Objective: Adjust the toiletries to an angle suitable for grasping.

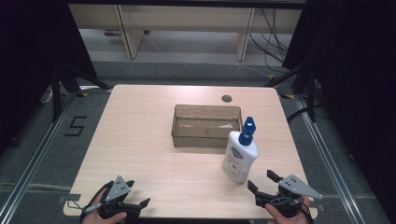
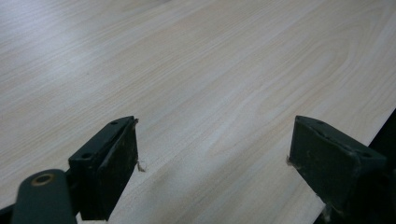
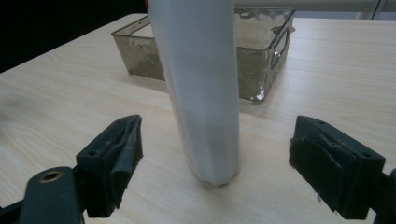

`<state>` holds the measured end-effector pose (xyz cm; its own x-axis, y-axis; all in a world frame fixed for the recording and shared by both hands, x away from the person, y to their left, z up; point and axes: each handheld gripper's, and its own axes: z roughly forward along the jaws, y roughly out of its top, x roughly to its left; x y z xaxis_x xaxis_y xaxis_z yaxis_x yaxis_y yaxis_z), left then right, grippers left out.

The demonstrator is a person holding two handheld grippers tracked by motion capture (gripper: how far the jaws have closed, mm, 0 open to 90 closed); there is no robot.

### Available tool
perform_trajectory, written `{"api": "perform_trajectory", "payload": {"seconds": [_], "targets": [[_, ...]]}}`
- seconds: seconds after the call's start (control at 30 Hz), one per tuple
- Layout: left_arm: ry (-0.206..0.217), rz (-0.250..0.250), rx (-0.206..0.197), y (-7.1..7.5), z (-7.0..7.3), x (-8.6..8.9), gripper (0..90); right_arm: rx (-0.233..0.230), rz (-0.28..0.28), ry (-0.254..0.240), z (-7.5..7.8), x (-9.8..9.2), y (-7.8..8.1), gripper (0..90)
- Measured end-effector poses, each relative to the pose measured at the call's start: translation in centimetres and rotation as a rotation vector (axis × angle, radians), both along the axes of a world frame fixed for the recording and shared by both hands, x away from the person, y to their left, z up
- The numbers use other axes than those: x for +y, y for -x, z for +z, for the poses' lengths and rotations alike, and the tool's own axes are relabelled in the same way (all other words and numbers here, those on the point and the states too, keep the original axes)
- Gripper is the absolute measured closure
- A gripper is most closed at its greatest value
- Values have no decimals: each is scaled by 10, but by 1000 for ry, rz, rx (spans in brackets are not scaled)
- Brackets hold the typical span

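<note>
A white bottle (image 1: 239,157) with a blue cap and a blue label stands upright on the wooden table (image 1: 140,140), just in front of a clear rectangular bin (image 1: 206,126). My right gripper (image 1: 264,182) sits open a short way in front of the bottle, near the table's front right edge. In the right gripper view the bottle (image 3: 201,88) rises between and beyond the wide-apart jaws of that gripper (image 3: 215,158), with the bin (image 3: 261,51) behind it. My left gripper (image 1: 137,193) is open at the front left edge, over bare wood (image 2: 187,70), its jaws (image 2: 212,163) holding nothing.
A small round cable hole (image 1: 227,98) lies at the table's far edge. Beyond the table are floor, desk legs (image 1: 130,32) and cables (image 1: 275,37). A floor mark "5" (image 1: 75,126) sits left of the table. Dark curtains flank both sides.
</note>
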<state>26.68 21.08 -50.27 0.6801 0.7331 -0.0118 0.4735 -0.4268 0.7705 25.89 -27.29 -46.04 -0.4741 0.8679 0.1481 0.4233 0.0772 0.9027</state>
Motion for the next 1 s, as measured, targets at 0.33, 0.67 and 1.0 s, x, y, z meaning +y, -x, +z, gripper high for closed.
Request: {"api": "perform_trajectory", "payload": {"seconds": [0.33,0.67,1.0], "targets": [[1,-2,1,0,-1,0,149,-48,25,11,9,4,3,162],[16,9,-1,-1,-2,-1,149,-65,31,7,15,11,2,157],[6,4,3,-1,-2,0,149,-90,35,-13,23,13,-2,151]]}}
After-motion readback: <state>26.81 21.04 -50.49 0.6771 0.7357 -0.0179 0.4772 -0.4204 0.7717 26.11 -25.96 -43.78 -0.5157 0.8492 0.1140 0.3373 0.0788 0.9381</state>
